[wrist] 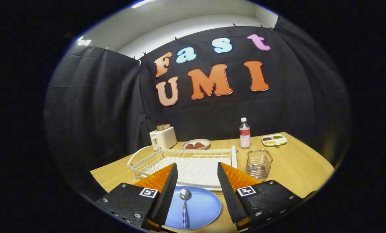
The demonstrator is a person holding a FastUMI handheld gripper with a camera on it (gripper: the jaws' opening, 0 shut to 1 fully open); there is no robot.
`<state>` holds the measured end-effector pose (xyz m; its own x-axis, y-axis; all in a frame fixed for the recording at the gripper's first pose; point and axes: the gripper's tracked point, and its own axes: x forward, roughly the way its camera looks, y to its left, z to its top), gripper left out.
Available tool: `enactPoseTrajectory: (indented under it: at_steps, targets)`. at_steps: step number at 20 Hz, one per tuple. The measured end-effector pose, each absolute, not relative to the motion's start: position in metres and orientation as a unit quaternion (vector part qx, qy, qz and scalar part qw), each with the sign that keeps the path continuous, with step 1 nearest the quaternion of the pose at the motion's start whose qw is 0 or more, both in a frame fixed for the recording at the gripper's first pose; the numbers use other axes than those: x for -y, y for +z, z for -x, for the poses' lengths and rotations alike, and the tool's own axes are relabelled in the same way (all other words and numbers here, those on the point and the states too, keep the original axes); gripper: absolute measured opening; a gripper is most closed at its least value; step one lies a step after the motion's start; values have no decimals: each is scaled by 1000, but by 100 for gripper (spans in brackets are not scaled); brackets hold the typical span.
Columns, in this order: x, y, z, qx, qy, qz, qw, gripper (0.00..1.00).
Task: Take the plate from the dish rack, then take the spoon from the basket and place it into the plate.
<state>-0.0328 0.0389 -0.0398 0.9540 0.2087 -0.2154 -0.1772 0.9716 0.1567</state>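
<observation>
Claw (pixel 196 179) spread wide, pinching nothing, poised above the round blue plate (pixel 202 208) lying flat on the light wooden table (pixel 296 168), just in front of the white wire dish rack (pixel 193 161). Metal spoon with a blue-and-white checked handle (pixel 184 207) resting in the plate, bowl pointing toward the rack, directly between the two fingers and below them. Rack bare of dishes; small clear-and-wire basket (pixel 259 163) beside its right end apparently bare as well. Judging by this layout, both steps look complete, with the release of the spoon as the last one in hand; next calls for no more than lifting the claw straight up and clear without nudging plate or spoon. Near rim of the plate and the end of the spoon handle cut off below the fingers. Farther back, a white toaster (pixel 163 137), a shallow dish holding something dark red (pixel 196 144), a capped bottle (pixel 244 133) and a divided white tray (pixel 274 139), contents too small to name.
</observation>
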Motion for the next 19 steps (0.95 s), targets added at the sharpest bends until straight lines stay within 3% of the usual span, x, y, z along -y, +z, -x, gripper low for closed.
enactPoseTrajectory:
  at_steps: [9, 19]
  targets:
    - [-20, 1, 21, -43, 23, -8, 999, 93]
    - [-19, 14, 22, 10, -2, 25, 1000, 97]
